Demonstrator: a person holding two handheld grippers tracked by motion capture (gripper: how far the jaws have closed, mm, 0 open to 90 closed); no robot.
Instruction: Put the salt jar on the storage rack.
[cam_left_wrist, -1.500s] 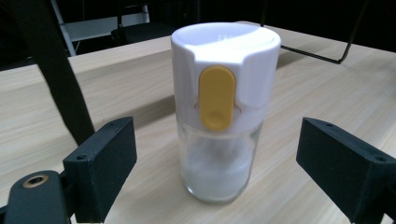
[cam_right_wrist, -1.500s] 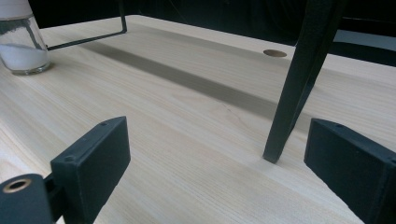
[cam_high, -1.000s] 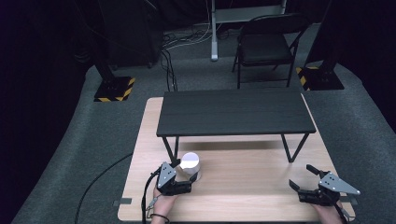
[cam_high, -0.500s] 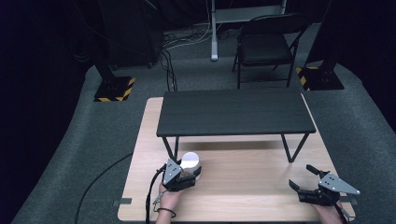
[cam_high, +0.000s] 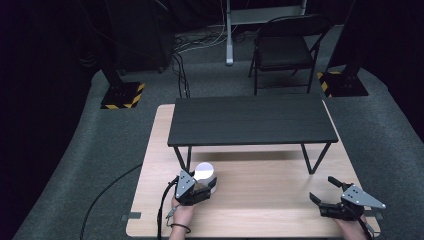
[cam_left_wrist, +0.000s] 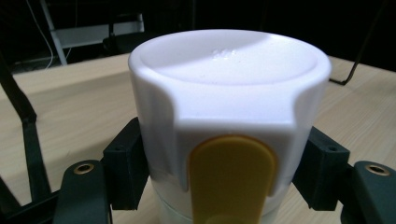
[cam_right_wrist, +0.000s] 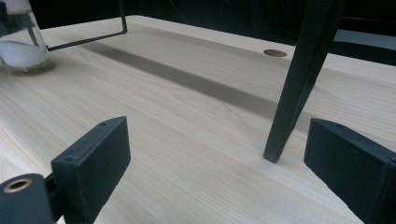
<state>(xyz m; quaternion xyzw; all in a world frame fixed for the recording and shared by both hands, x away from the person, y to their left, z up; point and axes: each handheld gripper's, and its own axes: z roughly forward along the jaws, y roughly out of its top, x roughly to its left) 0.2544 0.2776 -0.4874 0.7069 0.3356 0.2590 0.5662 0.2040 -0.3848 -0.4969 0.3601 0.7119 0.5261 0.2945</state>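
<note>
Your left gripper (cam_high: 206, 186) is clamped on a white container (cam_left_wrist: 229, 116) that stands upright on the pale wooden table (cam_high: 260, 200), near its front left and just ahead of the black slatted rack (cam_high: 250, 120). It is a smooth, round plastic body with a flat top, and a glossy yellow tab (cam_left_wrist: 231, 179) runs down the side facing you. Your right gripper (cam_high: 327, 194) sits low over the grainy wood at the front right, jaws wide apart, near the rack's thin metal leg (cam_right_wrist: 299, 84).

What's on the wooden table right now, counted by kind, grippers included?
White container with a yellow tab: 1
Black raised shelf: 1
Grippers: 2, the left gripper and the right gripper
Total: 4
</note>
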